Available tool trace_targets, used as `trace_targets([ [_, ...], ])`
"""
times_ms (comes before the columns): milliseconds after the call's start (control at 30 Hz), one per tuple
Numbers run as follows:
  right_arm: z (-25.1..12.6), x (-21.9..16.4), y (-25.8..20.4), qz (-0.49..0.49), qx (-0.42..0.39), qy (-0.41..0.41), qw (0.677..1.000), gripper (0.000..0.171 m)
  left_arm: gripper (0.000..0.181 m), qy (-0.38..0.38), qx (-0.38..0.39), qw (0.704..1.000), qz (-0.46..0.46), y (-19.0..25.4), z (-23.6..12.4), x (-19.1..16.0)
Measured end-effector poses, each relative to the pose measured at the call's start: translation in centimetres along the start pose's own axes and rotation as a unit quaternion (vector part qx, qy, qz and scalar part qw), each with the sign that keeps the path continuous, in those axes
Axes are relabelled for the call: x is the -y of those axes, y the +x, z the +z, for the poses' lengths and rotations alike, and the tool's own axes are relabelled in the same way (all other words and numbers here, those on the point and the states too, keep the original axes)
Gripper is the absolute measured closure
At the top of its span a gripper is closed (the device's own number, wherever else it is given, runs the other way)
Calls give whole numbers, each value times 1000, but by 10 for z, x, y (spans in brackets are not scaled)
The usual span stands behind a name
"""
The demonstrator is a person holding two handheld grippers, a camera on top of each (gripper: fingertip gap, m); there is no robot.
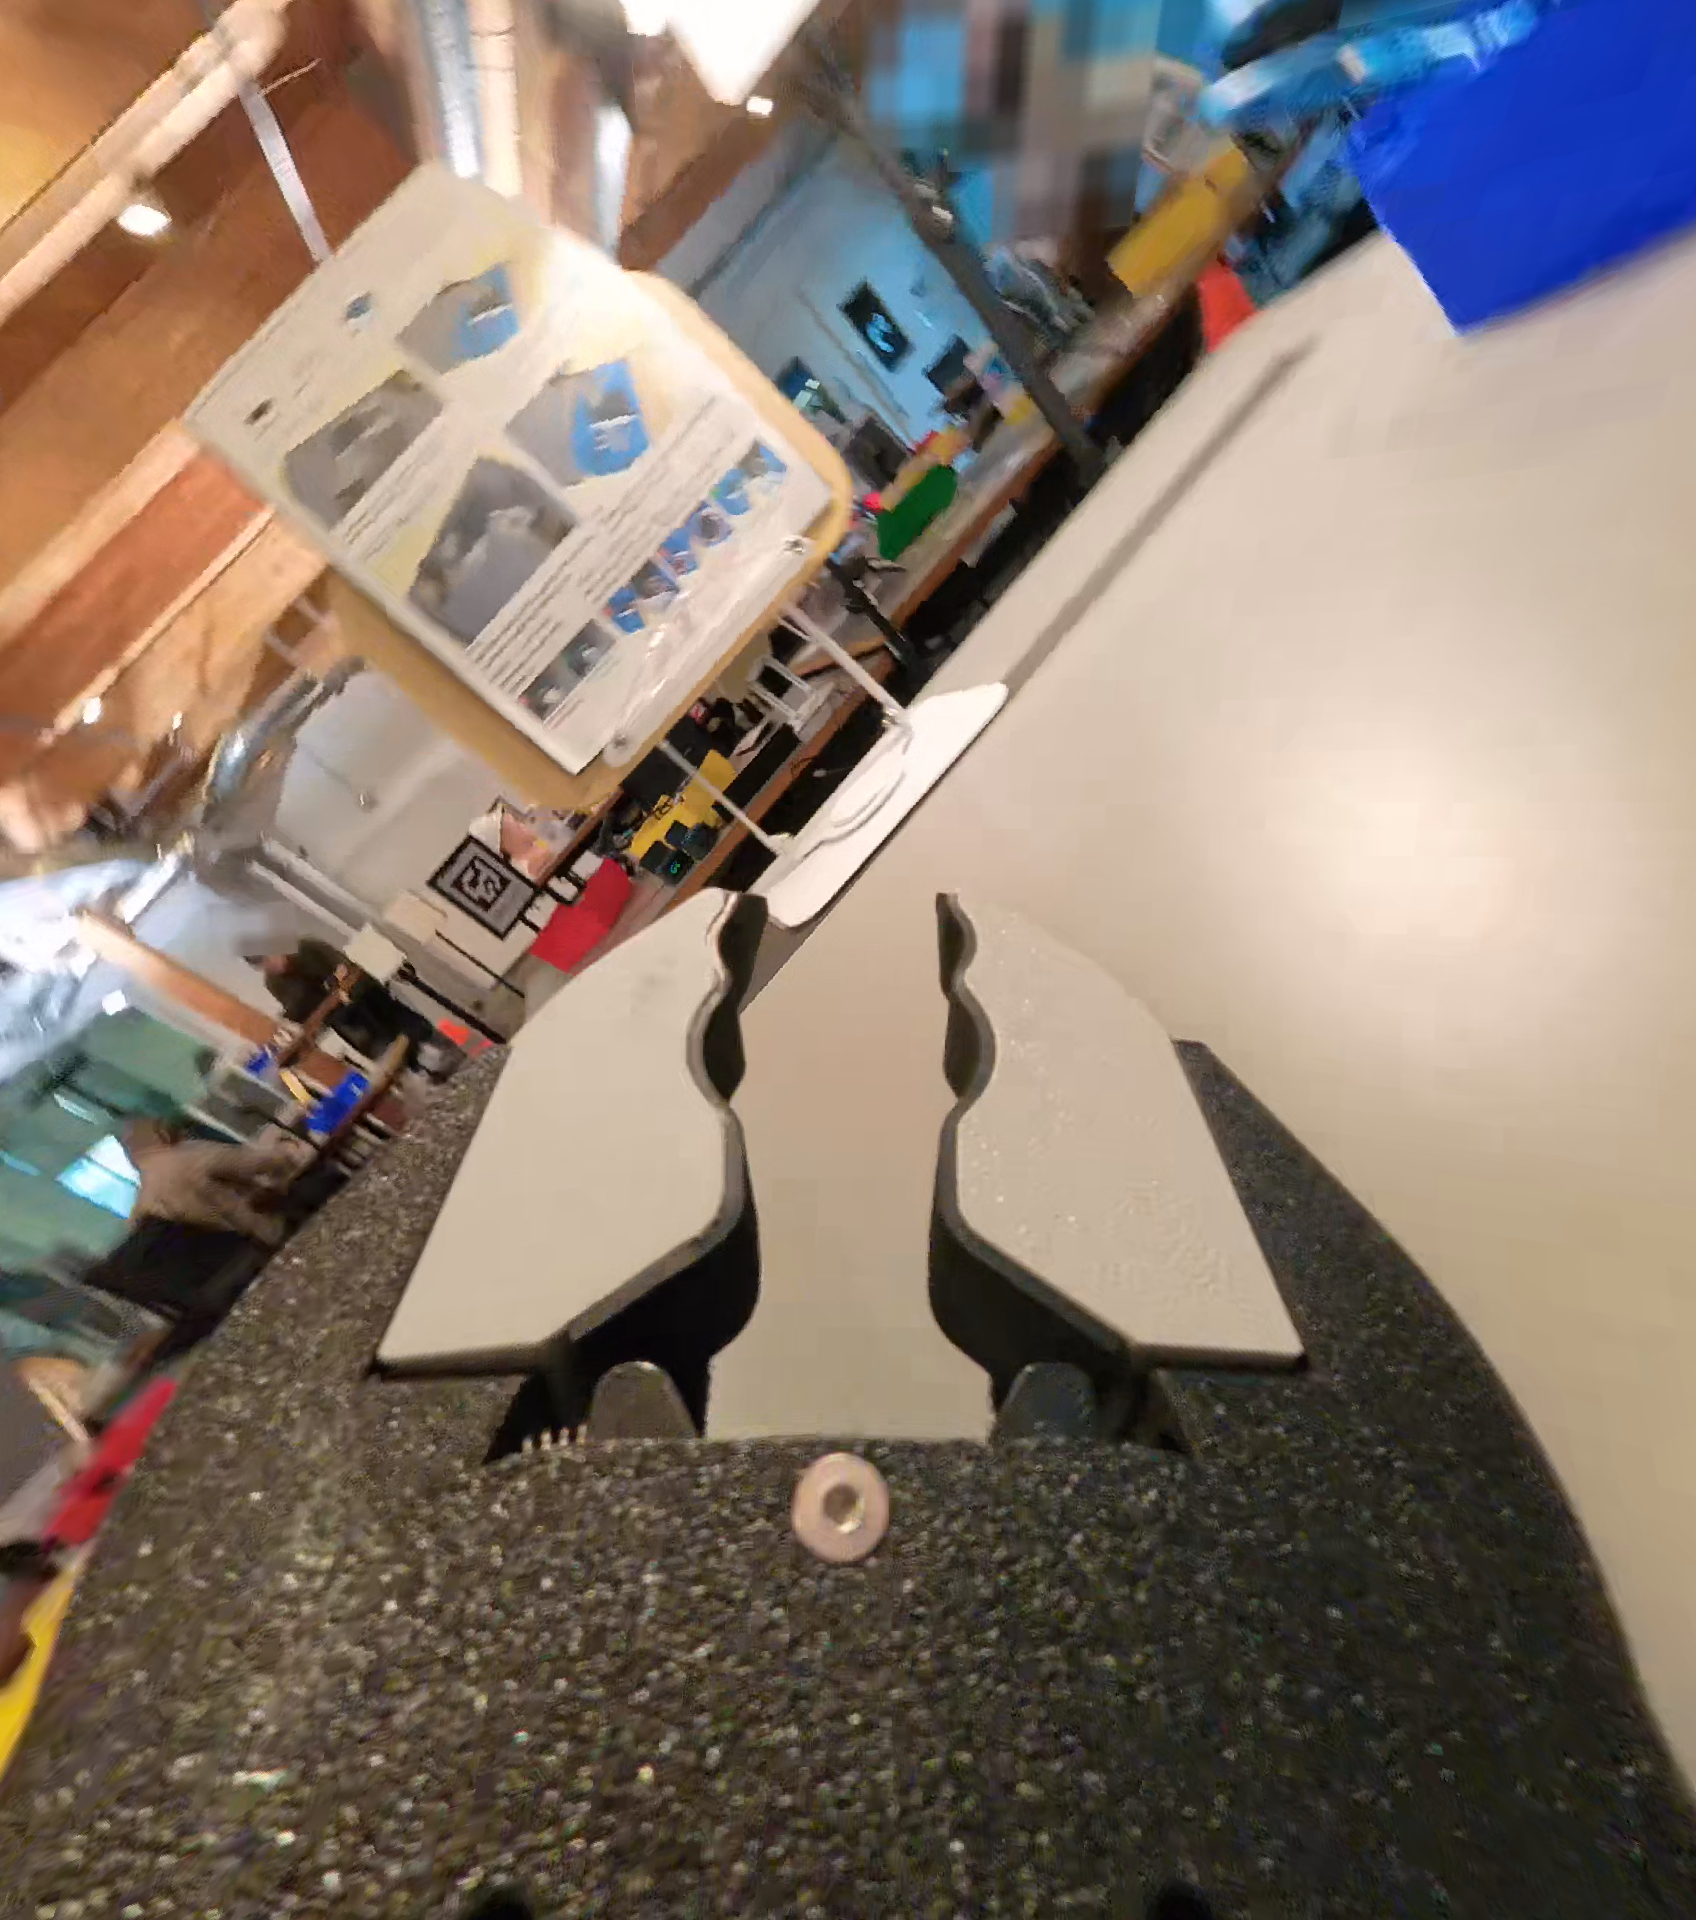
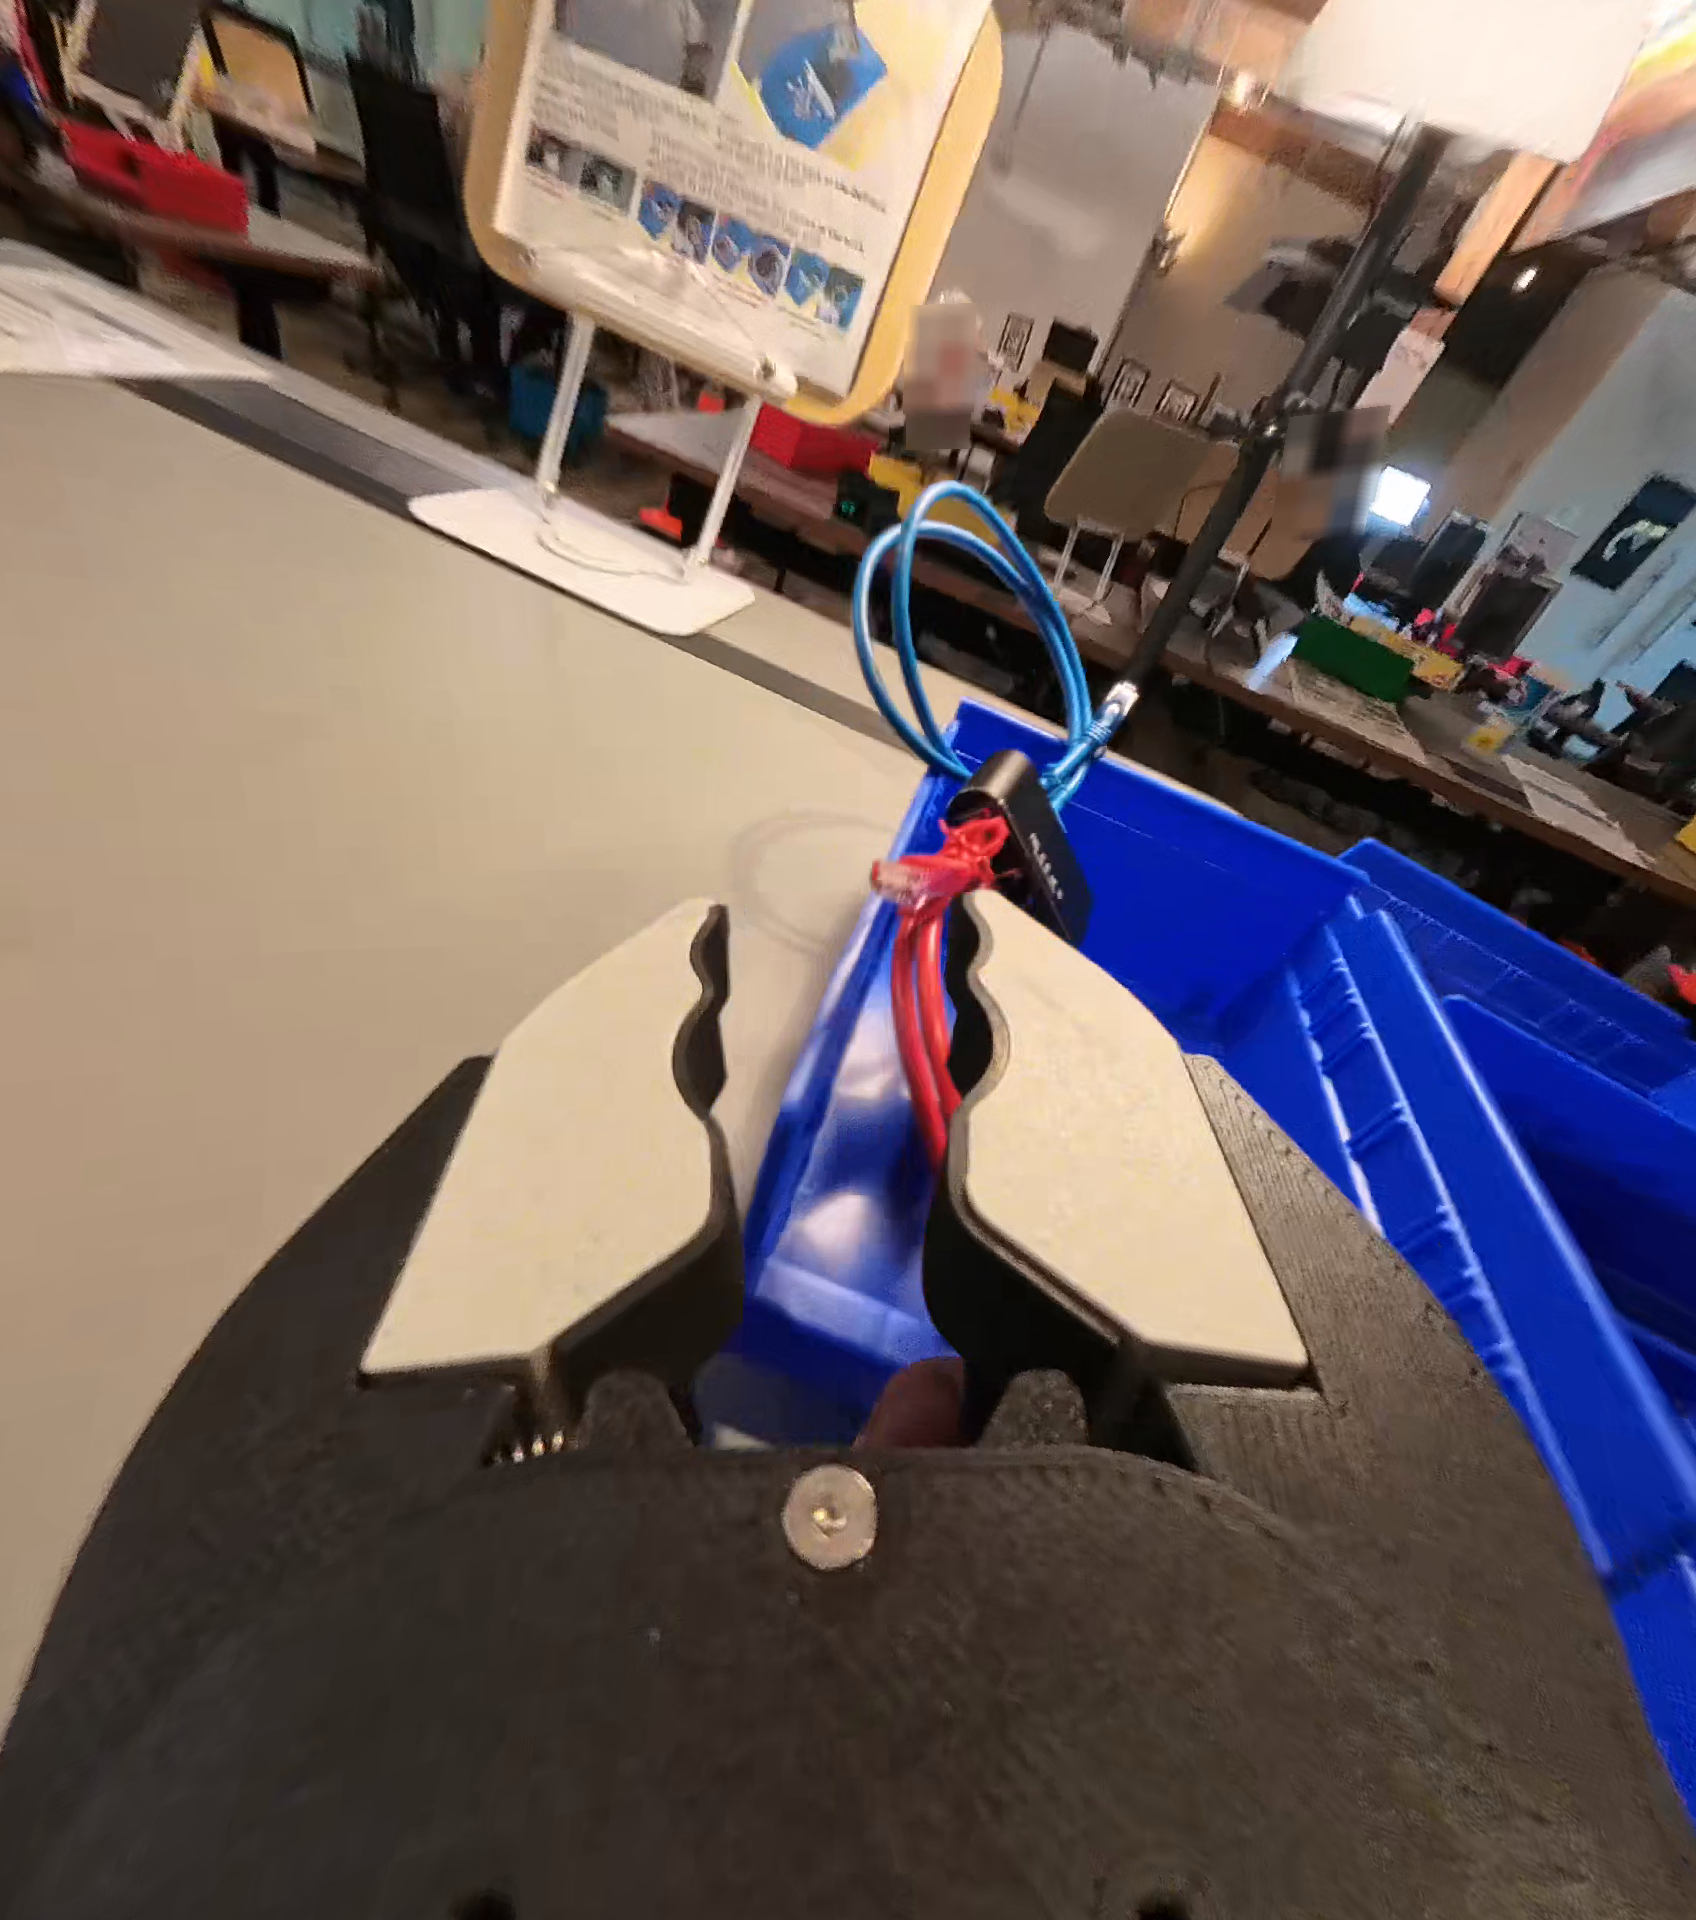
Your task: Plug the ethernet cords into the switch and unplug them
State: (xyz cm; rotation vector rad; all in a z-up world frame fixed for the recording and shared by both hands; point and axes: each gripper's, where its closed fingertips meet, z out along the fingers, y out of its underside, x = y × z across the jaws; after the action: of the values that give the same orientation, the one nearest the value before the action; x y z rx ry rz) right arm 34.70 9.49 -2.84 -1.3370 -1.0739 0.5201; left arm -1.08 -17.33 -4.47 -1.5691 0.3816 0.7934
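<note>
In the right wrist view a small black switch [image 2: 1031, 842] leans at the near corner of a blue bin [image 2: 1228, 914]. A blue ethernet cord [image 2: 927, 582] loops up from it, its clear plug [image 2: 1114, 717] hanging free. A red ethernet cord [image 2: 927, 1039] runs down into the bin, its plug [image 2: 911, 883] just left of the switch. My right gripper [image 2: 839, 914] is open just short of the switch, and the red cord passes along the inside of the right finger. My left gripper [image 1: 839, 904] is open and empty over the white table [image 1: 1343, 831].
A sign board on a white stand [image 2: 595, 561] sits at the table's far edge and also shows in the left wrist view [image 1: 532, 457]. A second blue bin [image 2: 1602, 1091] nests beside the first. The blue bin [image 1: 1602, 177] lies far right of the left gripper. Cluttered benches stand behind.
</note>
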Motion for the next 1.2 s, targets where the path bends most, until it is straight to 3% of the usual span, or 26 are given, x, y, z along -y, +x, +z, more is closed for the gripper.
trace_targets([
  [133, -3, -15, -13, 14, 1, 4, 1000, 134, 144, 29, 81, 988, -129, -34, -47, -13],
  [267, 20, -36, -22, -4, 22, -80, 997, 135, 133, -21, 178, 972, -149, -62, -103, -45],
  [333, 28, -41, -19, 5, 2, -87, 996, 143, 129, -47, 248, 955, -152, -88, -140, -61],
  [400, 33, -42, -21, 8, 3, -85, 996, 166, 130, -48, 302, 936, -175, -115, -171, -77],
  [433, 36, -41, -20, 8, -3, -85, 996, 168, 130, -56, 310, 930, -192, -124, -179, -89],
  [500, 39, -42, -18, 7, -11, -99, 995, 171, 128, -89, 279, 927, -236, -127, -177, -115],
  [600, 40, -42, -16, -4, -29, -123, 992, 171, 118, -113, 223, 929, -272, -121, -161, -126],
  [800, 37, -42, -19, -13, -28, -140, 990, 149, 115, -215, 186, 914, -290, -122, -140, -165],
  [900, 36, -40, -16, -19, -47, -137, 989, 134, 139, -262, 149, 908, -291, -116, -129, -184],
  [967, 31, -39, -6, -31, -82, -138, 987, 127, 171, -259, 148, 916, -267, -115, -125, -182],
  [1100, 33, -51, -6, -19, -67, -150, 986, 134, 176, -243, 155, 932, -222, -111, -125, -171],
  [1200, 41, -76, -3, -23, -76, -188, 979, 159, 175, -221, 177, 939, -196, -113, -130, -160],
])
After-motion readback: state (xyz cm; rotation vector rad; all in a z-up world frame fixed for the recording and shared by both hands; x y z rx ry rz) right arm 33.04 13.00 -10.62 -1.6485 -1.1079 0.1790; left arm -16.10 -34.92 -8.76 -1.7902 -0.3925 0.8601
